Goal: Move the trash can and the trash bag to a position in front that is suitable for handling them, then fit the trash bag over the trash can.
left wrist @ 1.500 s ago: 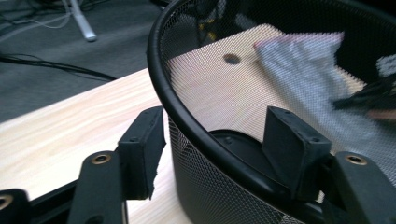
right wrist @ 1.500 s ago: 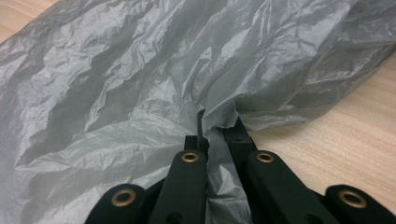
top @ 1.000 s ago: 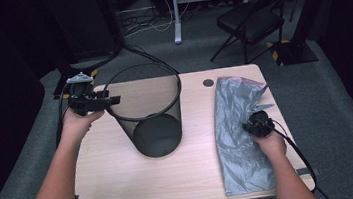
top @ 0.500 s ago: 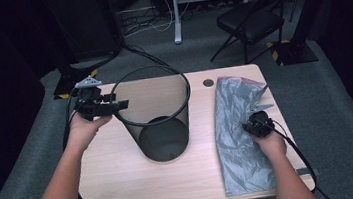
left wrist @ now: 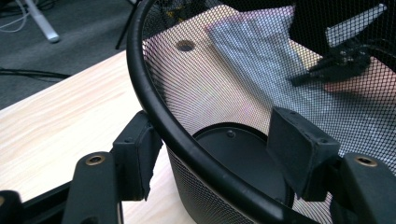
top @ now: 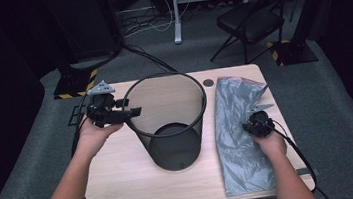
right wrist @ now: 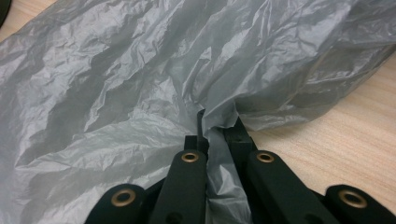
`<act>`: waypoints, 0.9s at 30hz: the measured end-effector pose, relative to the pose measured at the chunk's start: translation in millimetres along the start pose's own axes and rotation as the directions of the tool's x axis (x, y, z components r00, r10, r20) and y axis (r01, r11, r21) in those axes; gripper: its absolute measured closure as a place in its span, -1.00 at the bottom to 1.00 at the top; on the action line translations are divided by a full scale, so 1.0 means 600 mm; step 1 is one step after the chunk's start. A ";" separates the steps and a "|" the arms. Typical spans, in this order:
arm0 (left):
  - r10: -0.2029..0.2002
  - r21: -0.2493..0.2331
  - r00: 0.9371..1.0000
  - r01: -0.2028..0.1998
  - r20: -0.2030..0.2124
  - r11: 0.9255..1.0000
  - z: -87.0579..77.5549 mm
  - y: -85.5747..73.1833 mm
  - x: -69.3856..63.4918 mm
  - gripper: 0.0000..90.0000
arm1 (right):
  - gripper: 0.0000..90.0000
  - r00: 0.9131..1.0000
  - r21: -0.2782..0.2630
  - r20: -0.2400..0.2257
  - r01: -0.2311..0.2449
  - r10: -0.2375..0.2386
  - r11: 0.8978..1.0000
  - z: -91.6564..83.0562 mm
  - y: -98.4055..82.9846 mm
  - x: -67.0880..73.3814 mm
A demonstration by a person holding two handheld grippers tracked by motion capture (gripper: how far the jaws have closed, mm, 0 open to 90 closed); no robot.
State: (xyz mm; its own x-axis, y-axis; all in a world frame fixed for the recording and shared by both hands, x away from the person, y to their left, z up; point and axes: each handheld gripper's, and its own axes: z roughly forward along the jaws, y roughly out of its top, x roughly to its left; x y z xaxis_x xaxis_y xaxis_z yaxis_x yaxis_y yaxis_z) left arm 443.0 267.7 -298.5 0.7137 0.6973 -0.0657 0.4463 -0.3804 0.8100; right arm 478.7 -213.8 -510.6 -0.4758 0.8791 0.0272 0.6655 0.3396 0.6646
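Left gripper view: left gripper [left wrist: 215, 154] jaws apart astride the bin [top: 170, 125] rim, likely to steady it; right gripper [right wrist: 217, 135] pinches the bag [right wrist: 140, 70] near the table's [top: 118, 181] right edge.

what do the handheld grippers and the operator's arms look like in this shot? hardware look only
Both are black two-jaw units. The left gripper carries a grey three-cornered plate on top; its jaws end in blocky rectangular black pads. The right gripper has flat black linkage arms with brass-coloured rivets. A black cable trails from it along the forearm. Both forearms are bare, no sleeves or gloves visible.
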 end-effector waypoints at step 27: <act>0.074 0.030 0.994 -0.077 0.074 0.997 -0.002 -0.003 -0.053 -0.28 | 0.95 1.000 0.007 -0.009 -0.025 0.025 1.000 0.000 0.002 -0.002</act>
State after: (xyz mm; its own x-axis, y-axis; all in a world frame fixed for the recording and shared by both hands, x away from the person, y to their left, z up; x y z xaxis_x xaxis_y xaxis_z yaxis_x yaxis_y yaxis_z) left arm 418.7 247.0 -297.0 0.7831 0.6200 -0.0484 0.4062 -0.4510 0.7947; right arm 479.9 -214.7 -509.8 -0.4639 0.8844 0.0508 0.6815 0.3196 0.6584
